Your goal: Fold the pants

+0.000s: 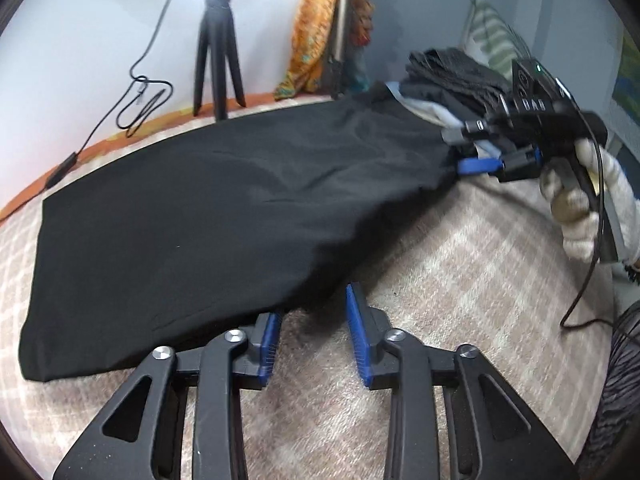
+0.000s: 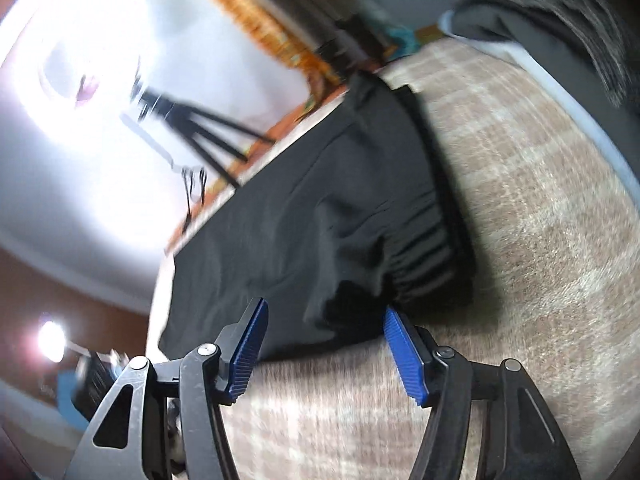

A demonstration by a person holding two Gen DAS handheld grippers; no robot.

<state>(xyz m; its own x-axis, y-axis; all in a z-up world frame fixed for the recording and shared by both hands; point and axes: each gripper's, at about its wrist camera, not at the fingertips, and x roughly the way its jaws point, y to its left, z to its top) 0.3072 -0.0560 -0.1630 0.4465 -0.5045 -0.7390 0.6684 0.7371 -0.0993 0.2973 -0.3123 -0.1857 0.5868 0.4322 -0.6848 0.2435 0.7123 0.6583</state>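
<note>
Black pants (image 1: 224, 208) lie flat across a beige checked bed cover (image 1: 460, 280), folded lengthwise, waistband to the right. My left gripper (image 1: 314, 312) is open at the pants' near edge, its fingers just off the cloth. My right gripper (image 1: 476, 164), held in a white-gloved hand, is at the waistband end in the left wrist view. In the right wrist view the right gripper (image 2: 324, 336) is open, its blue pads on either side of the near corner of the pants (image 2: 320, 220) by the elastic waistband (image 2: 436, 216); nothing is held.
A stack of folded dark and grey clothes (image 1: 452, 76) sits behind the waistband end. A black tripod (image 1: 218, 52) with a hanging cable (image 1: 140, 92) stands at the far edge. Orange patterned cloth (image 1: 312, 28) hangs at the back wall. A striped pillow (image 1: 496, 32) is at far right.
</note>
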